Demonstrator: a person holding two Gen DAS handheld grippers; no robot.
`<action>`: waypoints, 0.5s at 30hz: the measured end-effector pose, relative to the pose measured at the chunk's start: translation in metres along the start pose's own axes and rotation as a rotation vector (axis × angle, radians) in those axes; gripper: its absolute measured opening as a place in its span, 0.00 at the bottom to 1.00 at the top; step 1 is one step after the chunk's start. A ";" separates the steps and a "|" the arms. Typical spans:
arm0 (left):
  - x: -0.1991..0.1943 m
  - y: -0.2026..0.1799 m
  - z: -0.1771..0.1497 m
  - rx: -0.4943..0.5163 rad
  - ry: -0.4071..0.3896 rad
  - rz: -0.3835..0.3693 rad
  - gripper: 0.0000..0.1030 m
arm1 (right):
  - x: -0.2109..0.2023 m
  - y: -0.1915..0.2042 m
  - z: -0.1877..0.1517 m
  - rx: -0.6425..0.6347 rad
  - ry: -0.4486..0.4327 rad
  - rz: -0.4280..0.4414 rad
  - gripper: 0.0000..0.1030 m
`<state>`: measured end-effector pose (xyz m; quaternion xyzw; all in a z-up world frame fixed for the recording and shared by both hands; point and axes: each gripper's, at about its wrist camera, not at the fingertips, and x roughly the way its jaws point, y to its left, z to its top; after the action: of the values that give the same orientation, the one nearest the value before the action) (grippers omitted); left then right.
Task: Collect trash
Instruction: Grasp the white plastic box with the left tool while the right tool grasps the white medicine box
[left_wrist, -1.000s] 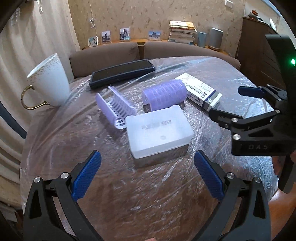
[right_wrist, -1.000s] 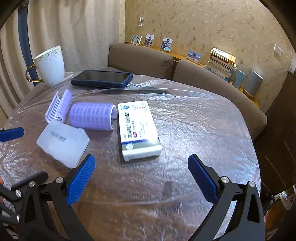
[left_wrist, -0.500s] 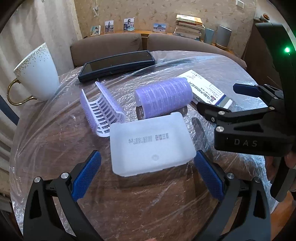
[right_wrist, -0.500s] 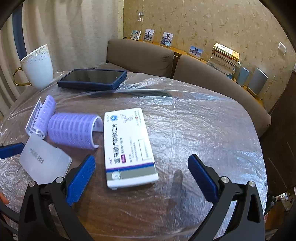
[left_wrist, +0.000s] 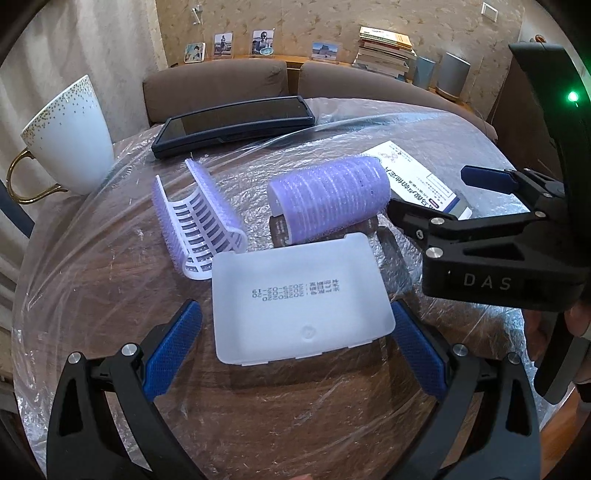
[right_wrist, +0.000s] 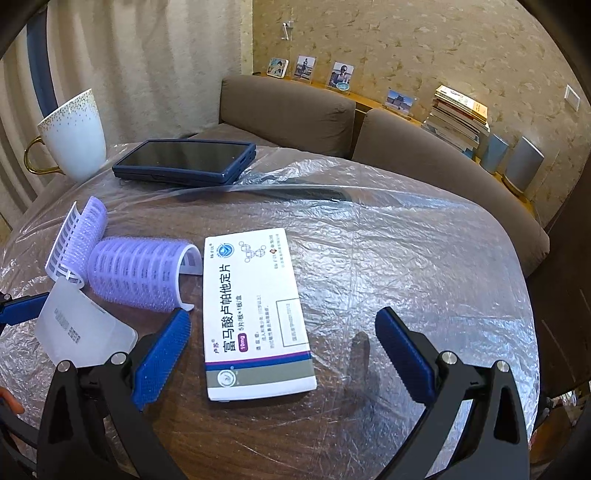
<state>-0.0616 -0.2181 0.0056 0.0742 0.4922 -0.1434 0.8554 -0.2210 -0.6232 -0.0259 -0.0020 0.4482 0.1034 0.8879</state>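
A frosted white plastic box (left_wrist: 301, 301) lies on the plastic-covered round table (left_wrist: 92, 280), between the open fingers of my left gripper (left_wrist: 295, 350), which do not touch it. Behind it lie a lilac hair roller (left_wrist: 328, 197) and an opened lilac roller shell (left_wrist: 201, 218). A white medicine carton (right_wrist: 255, 317) lies lengthwise between the open fingers of my right gripper (right_wrist: 284, 360), untouched. In the right wrist view the roller (right_wrist: 136, 273), the shell (right_wrist: 79, 236) and the frosted box (right_wrist: 83, 330) sit at the left. The right gripper's body (left_wrist: 491, 243) shows at the right of the left wrist view.
A white mug with gold dots (left_wrist: 72, 142) stands at the table's far left edge. A dark blue tablet (left_wrist: 236, 123) lies at the back. Brown sofa backs (right_wrist: 295, 110), a shelf of photo frames and stacked books (right_wrist: 458, 114) stand behind the table.
Both grippers have moved forward and down. The frosted box now lies between my left fingers, and the medicine carton between my right fingers. Nothing on the table has shifted.
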 end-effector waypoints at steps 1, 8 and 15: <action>0.000 0.000 0.000 -0.002 0.000 0.001 0.98 | 0.001 0.000 0.001 -0.003 0.000 0.000 0.96; 0.004 0.000 0.003 -0.012 0.003 0.006 0.98 | 0.006 0.005 0.005 -0.016 0.001 0.000 0.96; 0.009 -0.001 0.006 -0.010 -0.001 0.021 0.98 | 0.013 0.008 0.007 -0.025 0.013 0.005 0.96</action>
<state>-0.0530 -0.2219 0.0005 0.0752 0.4918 -0.1319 0.8574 -0.2094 -0.6123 -0.0315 -0.0127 0.4527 0.1114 0.8846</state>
